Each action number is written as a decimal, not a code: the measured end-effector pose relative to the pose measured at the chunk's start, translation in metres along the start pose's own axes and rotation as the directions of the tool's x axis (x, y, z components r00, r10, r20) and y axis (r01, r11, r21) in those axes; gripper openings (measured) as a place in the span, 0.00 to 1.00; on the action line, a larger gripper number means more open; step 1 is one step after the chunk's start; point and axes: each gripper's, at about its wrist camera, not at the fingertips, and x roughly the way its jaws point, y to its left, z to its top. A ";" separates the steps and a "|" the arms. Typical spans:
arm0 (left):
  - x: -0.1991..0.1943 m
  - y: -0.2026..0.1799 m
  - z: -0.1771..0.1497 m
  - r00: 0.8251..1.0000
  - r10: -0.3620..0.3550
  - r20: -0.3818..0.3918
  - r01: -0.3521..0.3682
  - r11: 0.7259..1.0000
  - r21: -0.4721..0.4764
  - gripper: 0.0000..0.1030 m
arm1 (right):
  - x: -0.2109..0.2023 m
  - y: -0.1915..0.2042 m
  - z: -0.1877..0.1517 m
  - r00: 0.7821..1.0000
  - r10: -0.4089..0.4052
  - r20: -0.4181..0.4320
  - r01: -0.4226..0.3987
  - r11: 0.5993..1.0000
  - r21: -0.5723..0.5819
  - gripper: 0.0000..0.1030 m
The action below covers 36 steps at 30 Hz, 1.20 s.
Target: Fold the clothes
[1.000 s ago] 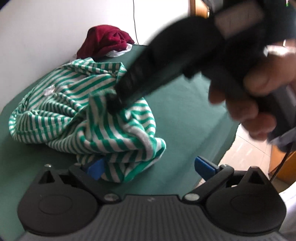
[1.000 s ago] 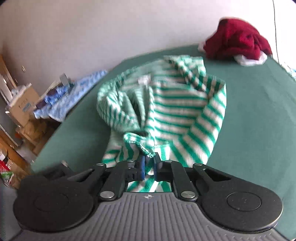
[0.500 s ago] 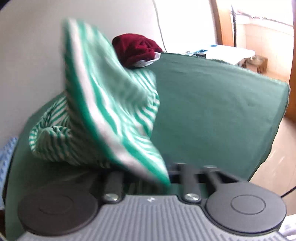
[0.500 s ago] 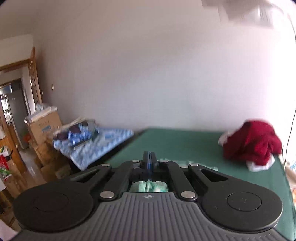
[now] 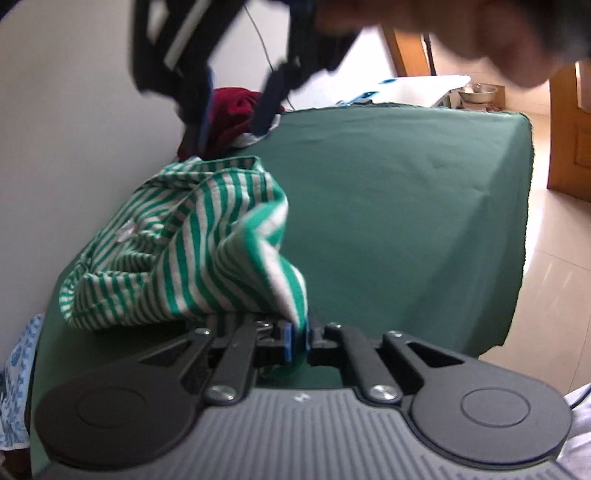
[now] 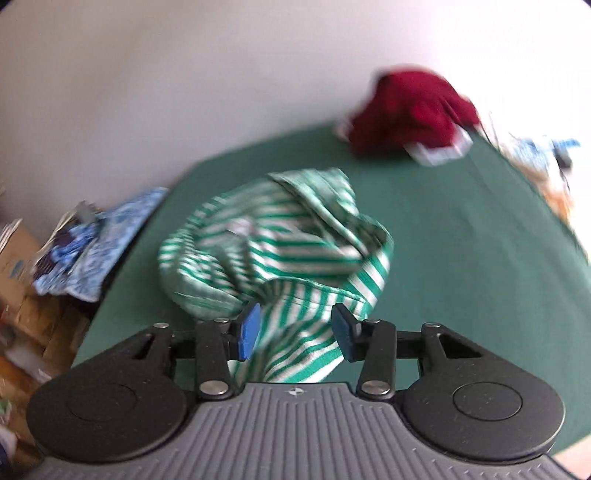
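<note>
Pinching a corner of the green-and-white striped knit garment [image 5: 192, 254] between closed jaws, my left gripper [image 5: 297, 338] is lifting that edge just ahead of its fingertips while the rest is lying bunched on the dark green cloth-covered table [image 5: 399, 206] ahead and to the left. Above and beyond it, my right gripper [image 5: 229, 99] is hanging blurred, with the hand [image 5: 443, 26] that holds it. To do this well, I am judging that the corner needs a steady pull outward so the fabric spreads flat before any fold.

Looking along the right gripper [image 6: 295, 330], its blue pads [image 6: 248, 330] are standing apart with striped cloth lying between and beneath them, gripping nothing. Farther ahead and to the right, a crumpled dark red garment [image 6: 410, 110] is sitting at the table's far edge. No basket or box for clothes is showing in either view.
</note>
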 end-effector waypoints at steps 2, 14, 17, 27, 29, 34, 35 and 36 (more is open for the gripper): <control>0.001 -0.001 -0.001 1.000 0.007 0.004 -0.007 1.000 0.002 0.02 | 0.008 -0.010 -0.004 0.998 -0.060 -0.003 0.060 0.996 0.061 0.44; 0.003 0.001 -0.003 1.000 0.004 0.012 -0.004 1.000 -0.004 0.03 | 0.056 -0.041 -0.015 0.998 0.023 -0.056 -0.007 0.962 0.274 0.28; 0.004 0.005 -0.002 1.000 -0.010 0.017 0.010 1.000 -0.014 0.03 | 0.056 -0.036 -0.011 0.998 0.038 -0.044 -0.026 0.972 0.236 0.08; -0.049 0.054 0.023 0.988 0.019 0.153 -0.003 0.995 -0.103 0.00 | -0.022 0.002 0.046 0.923 0.305 0.235 -0.337 0.935 0.110 0.04; -0.070 0.066 0.030 0.977 0.044 0.207 -0.015 0.990 -0.137 0.00 | -0.049 0.016 0.056 0.866 0.391 0.313 -0.423 0.905 0.037 0.04; -0.090 0.077 0.038 0.976 0.057 0.211 -0.011 0.976 -0.216 0.00 | -0.084 0.046 0.064 0.779 0.510 0.365 -0.506 0.855 -0.113 0.04; -0.095 0.078 0.039 0.974 0.061 0.220 -0.009 0.973 -0.230 0.00 | -0.086 0.050 0.064 0.771 0.526 0.359 -0.518 0.846 -0.128 0.04; -0.103 0.078 0.040 0.971 0.059 0.231 -0.001 0.970 -0.244 0.00 | -0.090 0.052 0.064 0.754 0.549 0.361 -0.541 0.830 -0.134 0.04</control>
